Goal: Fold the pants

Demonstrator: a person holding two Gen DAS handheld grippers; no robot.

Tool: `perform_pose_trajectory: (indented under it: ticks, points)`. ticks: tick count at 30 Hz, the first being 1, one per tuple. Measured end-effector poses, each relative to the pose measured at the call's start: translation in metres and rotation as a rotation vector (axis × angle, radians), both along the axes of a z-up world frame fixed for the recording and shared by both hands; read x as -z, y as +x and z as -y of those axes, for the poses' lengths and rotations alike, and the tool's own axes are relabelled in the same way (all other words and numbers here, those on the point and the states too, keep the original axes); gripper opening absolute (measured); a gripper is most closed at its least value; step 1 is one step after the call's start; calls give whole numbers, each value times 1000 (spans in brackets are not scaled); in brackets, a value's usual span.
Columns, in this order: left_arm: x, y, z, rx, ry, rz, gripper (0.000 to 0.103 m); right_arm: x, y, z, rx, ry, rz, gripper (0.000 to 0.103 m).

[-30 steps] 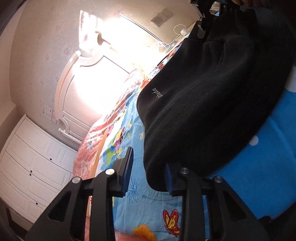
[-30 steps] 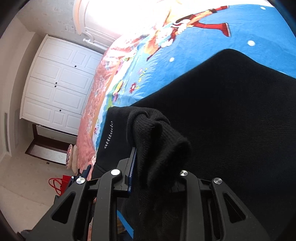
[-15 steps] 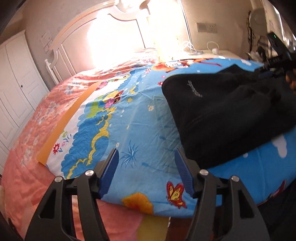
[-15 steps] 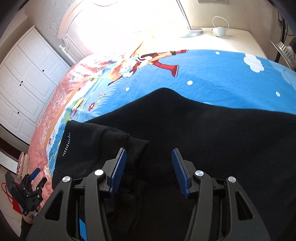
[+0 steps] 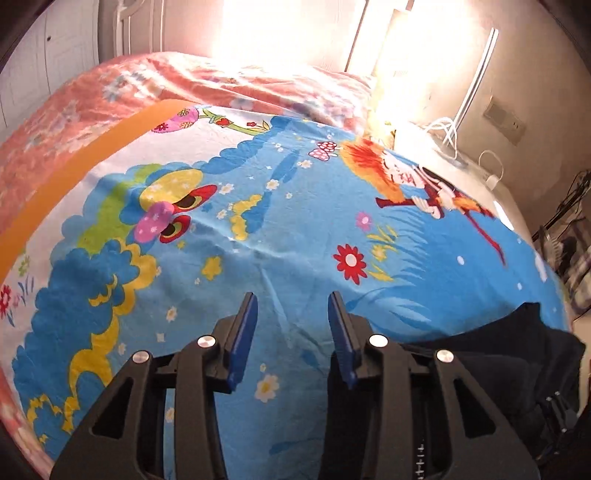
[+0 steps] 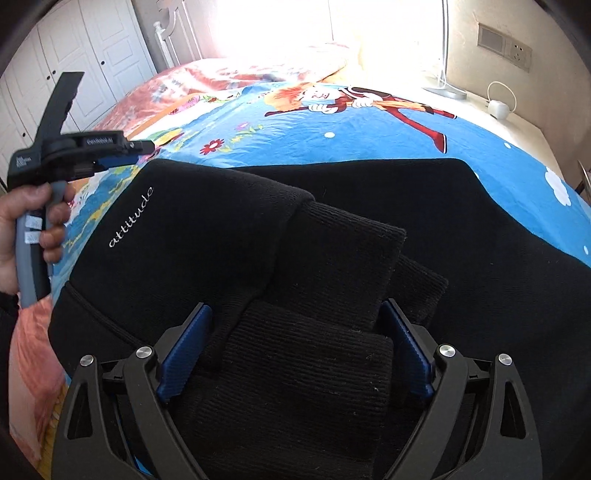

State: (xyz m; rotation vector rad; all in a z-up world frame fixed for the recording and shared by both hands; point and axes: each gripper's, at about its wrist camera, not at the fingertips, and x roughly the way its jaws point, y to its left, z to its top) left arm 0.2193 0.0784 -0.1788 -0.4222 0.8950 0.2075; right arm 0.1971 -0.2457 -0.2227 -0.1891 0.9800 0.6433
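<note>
Strong sunlight floods a bedroom, washing out the far wall behind a white carved headboard [image 6: 173,33]. A bed fills most of the room, spread with a bright blue cartoon sheet [image 5: 295,236] printed with flowers, mushrooms and a red-haired figure; an orange-bordered edge meets a coral floral quilt [image 5: 229,77] at the far side. White panelled wardrobe doors [image 6: 70,66] stand at the far left. On the right, a beige wall carries a socket plate [image 6: 504,46], above a pale bedside surface [image 6: 517,125] where a white charger and looped cable [image 6: 498,105] lie.
</note>
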Motion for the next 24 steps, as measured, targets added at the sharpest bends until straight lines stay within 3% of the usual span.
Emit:
perform_pose_trajectory:
  ticks: [2, 5, 7, 12, 15, 19, 24]
  points:
    - [-8, -27, -8, -18, -75, 37, 41, 2, -4, -2, 1, -15, 12, 89]
    - [-6, -74, 7, 36, -170, 66, 45, 5, -5, -3, 8, -17, 24, 92]
    - [3, -104, 24, 74, -228, 65, 56, 5, -6, -5, 15, -29, 28, 92]
    - [33, -151, 54, 67, -144, -46, 71, 4, -5, -6, 11, -42, 6, 92]
    - [28, -163, 45, 31, -235, -38, 71, 4, -5, -7, 10, -50, 2, 93]
    - [13, -162, 48, 86, -232, -10, 68, 4, -4, -6, 5, -54, -5, 93]
    - [38, -159, 48, 97, -356, -47, 68, 4, -5, -7, 1, -59, -2, 93]
